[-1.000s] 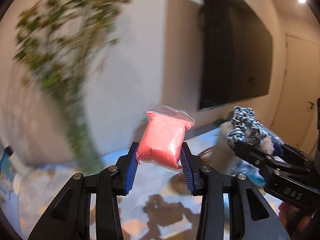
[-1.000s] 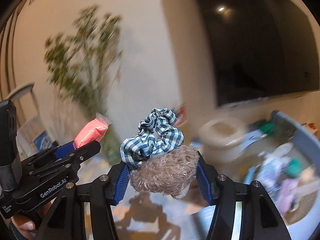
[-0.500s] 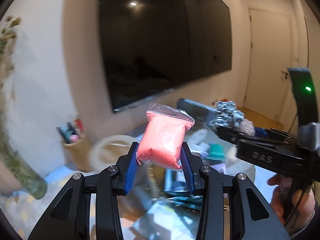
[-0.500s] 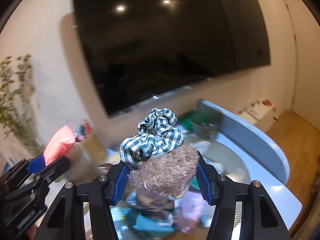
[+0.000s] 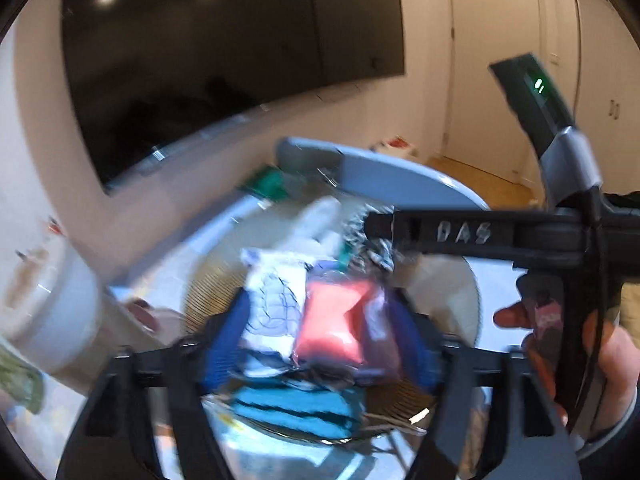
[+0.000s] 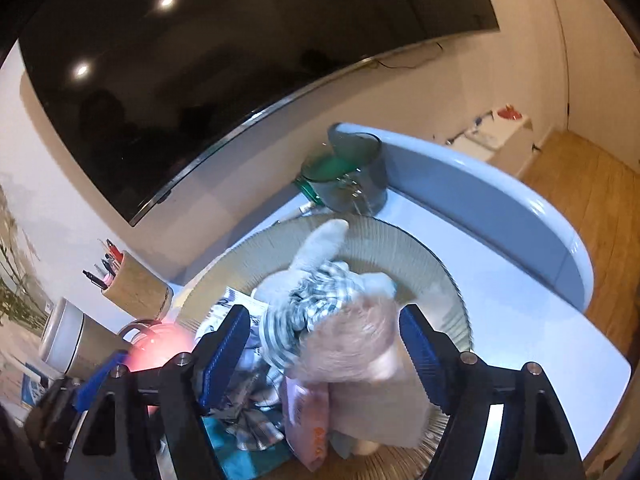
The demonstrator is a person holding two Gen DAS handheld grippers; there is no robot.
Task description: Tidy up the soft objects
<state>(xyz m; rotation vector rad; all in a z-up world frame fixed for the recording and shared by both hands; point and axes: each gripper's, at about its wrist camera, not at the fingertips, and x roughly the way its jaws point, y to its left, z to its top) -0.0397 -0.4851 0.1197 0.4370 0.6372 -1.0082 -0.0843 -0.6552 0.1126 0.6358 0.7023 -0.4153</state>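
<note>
1. Over the ribbed basket (image 6: 416,244), the right gripper (image 6: 325,354) gapes wide, the checked scrunchie (image 6: 308,304) and fuzzy plush (image 6: 356,340) blurred between its pads.
2. Beside it, the left gripper (image 5: 320,336) seems spread too, the pink bag (image 5: 336,326) loose among the basket's cloths.

Left gripper (image 5: 320,332): jaws spread wide, blue pads (image 5: 224,336) apart, nothing clamped. Right gripper (image 6: 326,346): jaws wide apart, pads (image 6: 226,344) clear of contact. Right gripper body crosses left view at 3 o'clock, person's right hand (image 5: 596,364) wrapped on handle.
</note>
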